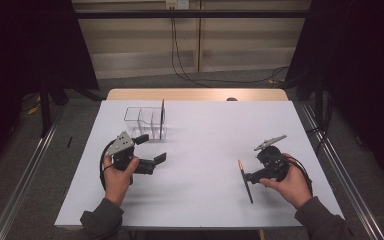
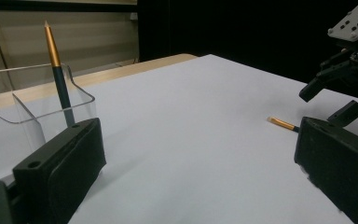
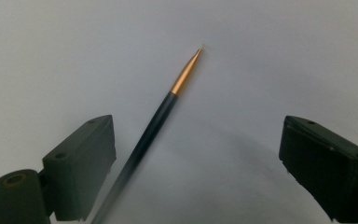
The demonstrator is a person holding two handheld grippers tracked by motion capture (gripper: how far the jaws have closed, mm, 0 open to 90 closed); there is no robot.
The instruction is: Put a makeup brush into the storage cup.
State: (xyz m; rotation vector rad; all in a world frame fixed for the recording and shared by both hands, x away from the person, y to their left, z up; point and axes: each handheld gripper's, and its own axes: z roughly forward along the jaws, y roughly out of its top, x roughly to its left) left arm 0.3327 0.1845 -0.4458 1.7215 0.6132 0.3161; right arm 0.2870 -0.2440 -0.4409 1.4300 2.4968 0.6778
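Right hand-held gripper (image 3: 196,154) low over white bench (image 1: 205,150), jaws spread wide, holding nothing; a dark brush with gold ferrule (image 3: 154,123) lies flat between them, nearer one jaw. Left hand-held gripper (image 1: 152,149) also wide, empty. Beyond it, a second brush (image 2: 58,74) stands in clear organizer (image 1: 145,121).

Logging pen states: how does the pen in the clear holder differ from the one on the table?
The pen in the holder stands nearly upright, gold tip up, inside the clear holder. The pen on the table lies flat between the right tool's open jaws, ungripped. Both look alike: dark barrel, gold tapered tip.
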